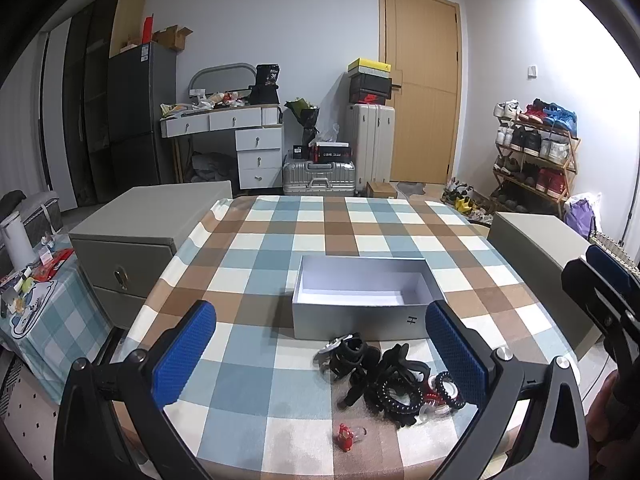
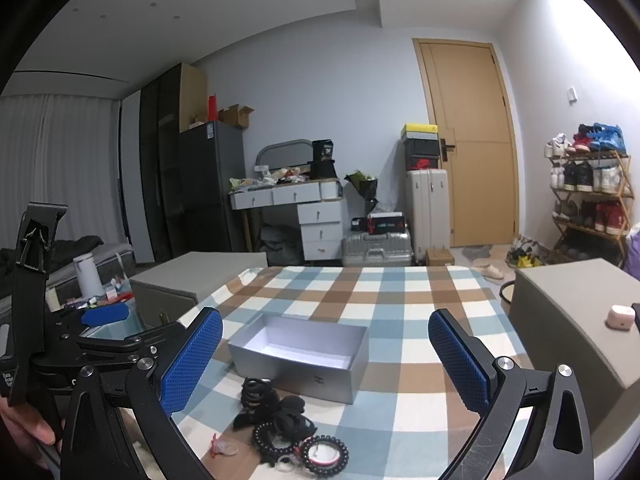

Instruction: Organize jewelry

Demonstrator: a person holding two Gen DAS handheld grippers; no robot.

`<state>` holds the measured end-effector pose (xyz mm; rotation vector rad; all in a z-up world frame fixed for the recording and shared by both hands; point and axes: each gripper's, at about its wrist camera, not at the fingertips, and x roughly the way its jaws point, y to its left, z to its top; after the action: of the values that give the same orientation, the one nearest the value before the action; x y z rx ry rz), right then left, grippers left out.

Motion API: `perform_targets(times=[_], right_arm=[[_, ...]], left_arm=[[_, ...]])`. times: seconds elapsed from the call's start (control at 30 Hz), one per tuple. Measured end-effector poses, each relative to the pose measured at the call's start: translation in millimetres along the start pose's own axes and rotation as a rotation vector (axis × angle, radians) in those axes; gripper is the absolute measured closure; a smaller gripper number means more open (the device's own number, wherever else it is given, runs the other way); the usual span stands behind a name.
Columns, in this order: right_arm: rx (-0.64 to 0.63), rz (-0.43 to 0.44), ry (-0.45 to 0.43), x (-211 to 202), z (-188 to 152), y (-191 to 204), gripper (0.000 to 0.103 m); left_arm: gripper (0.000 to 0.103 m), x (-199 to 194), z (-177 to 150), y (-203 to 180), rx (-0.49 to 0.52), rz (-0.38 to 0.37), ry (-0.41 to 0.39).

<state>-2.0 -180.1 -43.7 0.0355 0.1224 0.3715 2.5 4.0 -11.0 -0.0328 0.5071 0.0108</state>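
An empty grey box (image 1: 362,298) (image 2: 304,354) with a white inside stands on the checked tablecloth (image 1: 256,248) (image 2: 400,292). In front of it lies a pile of black hair clips, beaded bracelets and coil ties (image 1: 384,380) (image 2: 280,428). A small red clip (image 1: 345,437) (image 2: 222,449) lies apart near the front edge. My left gripper (image 1: 322,354) is open above the pile, nothing between its blue pads (image 1: 184,360). My right gripper (image 2: 326,364) is open too, hovering over the box and pile. Each gripper shows at the edge of the other's view.
Grey cabinets stand at the table's left (image 1: 148,232) and right (image 2: 568,320); a pink case (image 2: 620,316) sits on the right one. A side table (image 1: 36,300) with a white bottle is at the left. Suitcases, a dresser and a shoe rack (image 1: 536,152) line the far wall.
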Motion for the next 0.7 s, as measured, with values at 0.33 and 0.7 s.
perform_targets(times=[0.33,0.7], right_arm=[[-0.023,-0.017,0.061,15.1,-15.4,-4.2,0.000],[-0.031,-0.045,0.167,36.8,-45.9,-13.0,0.000]], left_arm=[[0.001,19.9,-28.0,11.0,0.002,-0.040,0.123],[0.002,44.3,-73.7,17.4,0.027,-0.136,0.313]])
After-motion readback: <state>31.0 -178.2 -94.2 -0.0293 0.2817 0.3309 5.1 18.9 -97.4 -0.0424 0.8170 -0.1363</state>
